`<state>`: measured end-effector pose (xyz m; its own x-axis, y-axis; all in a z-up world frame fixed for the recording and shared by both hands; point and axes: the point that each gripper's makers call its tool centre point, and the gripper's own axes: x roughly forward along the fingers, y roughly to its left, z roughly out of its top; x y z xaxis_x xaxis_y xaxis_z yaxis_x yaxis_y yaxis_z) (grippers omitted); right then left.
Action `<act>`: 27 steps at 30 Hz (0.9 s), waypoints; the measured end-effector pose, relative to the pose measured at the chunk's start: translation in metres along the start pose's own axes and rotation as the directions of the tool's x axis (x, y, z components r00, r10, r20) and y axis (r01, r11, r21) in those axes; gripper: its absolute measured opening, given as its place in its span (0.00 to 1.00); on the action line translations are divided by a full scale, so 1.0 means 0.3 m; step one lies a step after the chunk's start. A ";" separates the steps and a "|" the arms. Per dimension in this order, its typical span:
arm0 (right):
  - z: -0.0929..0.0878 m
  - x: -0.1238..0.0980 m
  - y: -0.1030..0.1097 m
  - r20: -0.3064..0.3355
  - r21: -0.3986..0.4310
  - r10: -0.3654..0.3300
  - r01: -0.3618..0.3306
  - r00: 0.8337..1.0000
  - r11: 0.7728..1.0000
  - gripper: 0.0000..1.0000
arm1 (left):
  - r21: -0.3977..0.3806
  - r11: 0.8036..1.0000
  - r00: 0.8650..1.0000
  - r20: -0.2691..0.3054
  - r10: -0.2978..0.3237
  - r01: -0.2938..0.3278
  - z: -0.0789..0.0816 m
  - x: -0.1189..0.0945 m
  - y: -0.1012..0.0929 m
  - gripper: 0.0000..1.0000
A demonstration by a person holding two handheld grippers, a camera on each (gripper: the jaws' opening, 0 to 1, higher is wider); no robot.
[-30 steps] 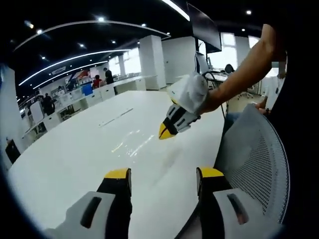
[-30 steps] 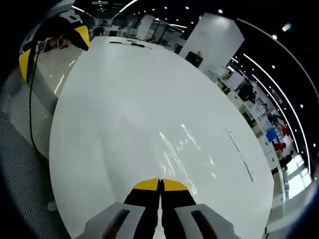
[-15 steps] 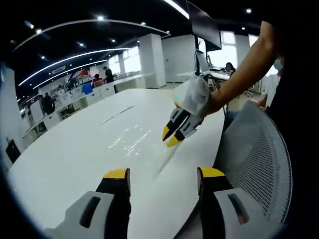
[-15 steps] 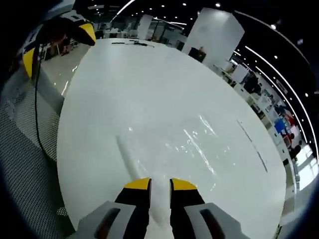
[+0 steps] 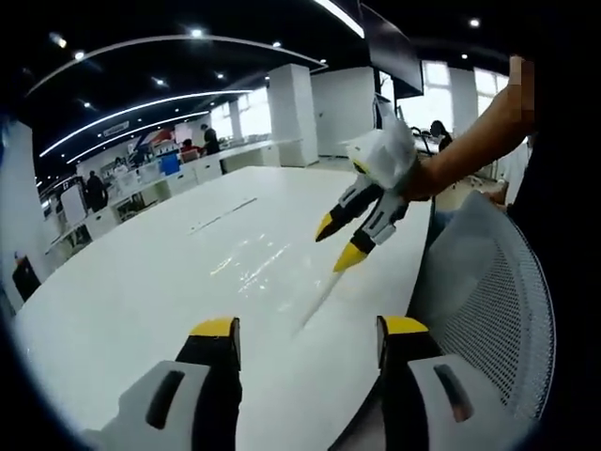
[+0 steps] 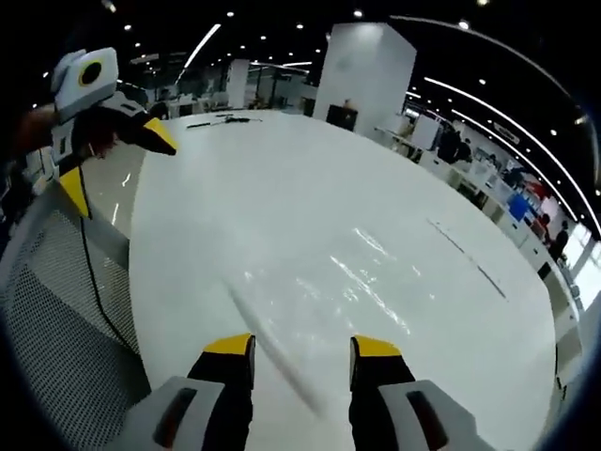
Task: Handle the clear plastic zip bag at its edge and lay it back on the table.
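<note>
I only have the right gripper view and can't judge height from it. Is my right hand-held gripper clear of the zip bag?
Observer: Yes. In the left gripper view the right hand-held gripper hangs open above the table, with a gap below its tips.
Operator: And the left one?
Observer: The left hand-held gripper is open with nothing between its jaws. It points across the table at the clear zip bag.

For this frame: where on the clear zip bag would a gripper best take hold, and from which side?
Probably at the raised zip edge, the pale strip on the clear plastic zip bag nearest the table's chair-side rim. The rest lies flat on the tabletop, giving jaws little to pinch. The right gripper, open above that strip, could come down over it from the rim side.
</note>
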<state>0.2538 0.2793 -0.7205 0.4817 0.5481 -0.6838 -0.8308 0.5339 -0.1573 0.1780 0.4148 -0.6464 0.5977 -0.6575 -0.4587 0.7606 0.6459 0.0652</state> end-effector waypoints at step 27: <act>-0.088 -0.300 -0.014 0.096 0.154 -0.111 0.095 0.989 0.983 0.76 | -0.026 0.999 0.999 0.034 0.031 -0.030 -0.022 0.018 0.012 0.65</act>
<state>0.2064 0.2107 -0.6772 0.5954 0.5448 -0.5905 -0.7281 0.6766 -0.1100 0.1823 0.4163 -0.6545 0.6292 -0.6498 -0.4265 0.7354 0.6753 0.0562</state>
